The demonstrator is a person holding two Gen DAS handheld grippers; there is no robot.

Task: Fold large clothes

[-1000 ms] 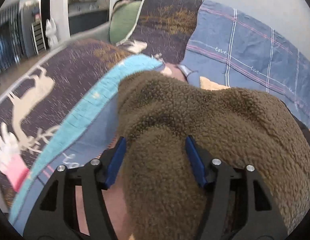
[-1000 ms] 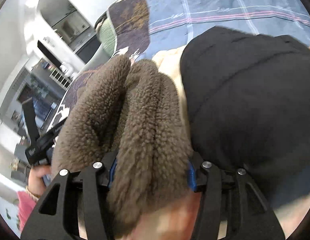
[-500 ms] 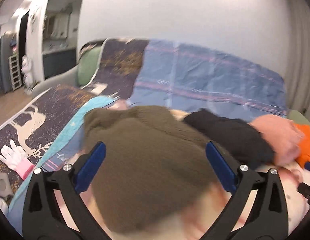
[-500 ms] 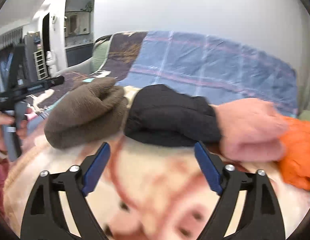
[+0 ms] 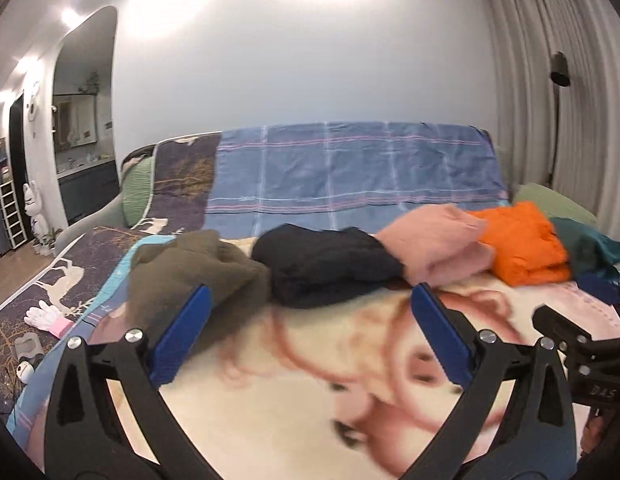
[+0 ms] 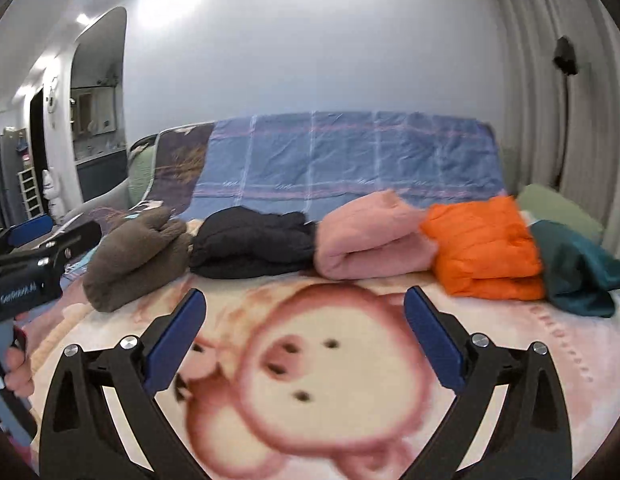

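A folded brown fleece garment (image 5: 190, 272) (image 6: 138, 256) lies at the left end of a row of folded clothes: black (image 5: 326, 268) (image 6: 250, 244), pink (image 5: 434, 244) (image 6: 370, 236), orange (image 5: 522, 244) (image 6: 482, 248) and teal (image 5: 590, 248) (image 6: 578, 268). They lie on a cream blanket with a pink pig print (image 5: 310, 380) (image 6: 310, 380). My left gripper (image 5: 308, 320) is open and empty, back from the brown garment. My right gripper (image 6: 304, 316) is open and empty, back from the row.
A blue plaid cover (image 5: 350, 176) (image 6: 350, 156) drapes the sofa back behind the clothes. A dark deer-print throw (image 5: 50, 280) with a white and pink glove (image 5: 46, 316) lies at left. Curtains (image 5: 550, 80) hang at right. The other gripper shows at the frame edges (image 5: 590, 360) (image 6: 30, 272).
Both grippers have let go of the brown fleece garment, opened wide and pulled back and up. The garment now rests folded at the left end of the row.
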